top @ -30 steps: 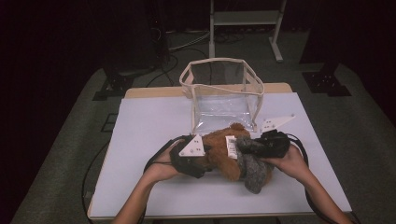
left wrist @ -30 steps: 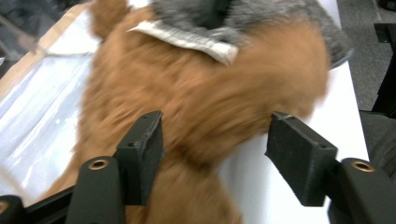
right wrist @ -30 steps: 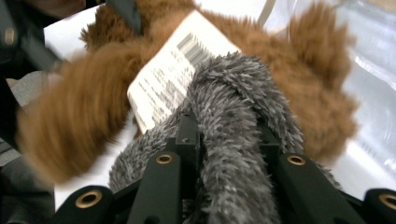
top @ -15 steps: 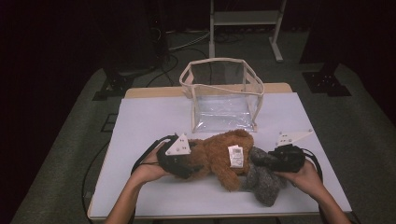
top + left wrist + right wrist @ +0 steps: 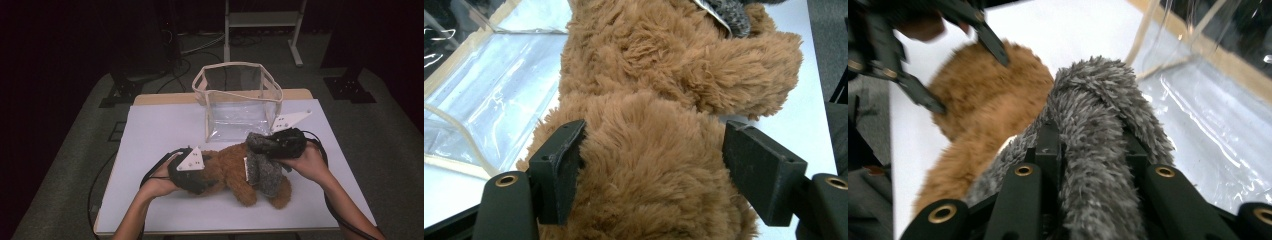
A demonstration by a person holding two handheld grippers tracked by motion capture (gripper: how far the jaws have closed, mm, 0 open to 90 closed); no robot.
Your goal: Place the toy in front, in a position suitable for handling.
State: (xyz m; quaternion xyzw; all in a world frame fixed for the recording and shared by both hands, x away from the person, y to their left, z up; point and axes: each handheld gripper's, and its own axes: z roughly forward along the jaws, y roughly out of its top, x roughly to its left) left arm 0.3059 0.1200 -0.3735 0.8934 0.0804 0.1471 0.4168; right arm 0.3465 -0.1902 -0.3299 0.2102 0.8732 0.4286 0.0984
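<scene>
A brown plush toy (image 5: 227, 170) lies on the white table (image 5: 160, 130). My left gripper (image 5: 202, 180) has its jaws on either side of the toy's thick left end. They have just been closing, and in the left gripper view the gripper (image 5: 651, 170) has both pads sunk into the fur of the plush (image 5: 664, 75). A grey fuzzy cloth (image 5: 262, 167) drapes over the toy's right part. My right gripper (image 5: 257, 145) is shut on the cloth's upper end and holds it raised. The right gripper view shows that gripper (image 5: 1090, 150) pinching the grey cloth (image 5: 1103, 95).
A clear bag with beige trim (image 5: 240, 100) stands open and upright at the back of the table, just beyond the right gripper. A white tag (image 5: 246, 167) sticks out of the toy. A metal stand (image 5: 260, 20) and cables sit on the dark floor behind.
The right gripper has risen and moved back toward the clear bag, pulling the grey cloth's end up with it. The left gripper stays on the plush toy's left end.
</scene>
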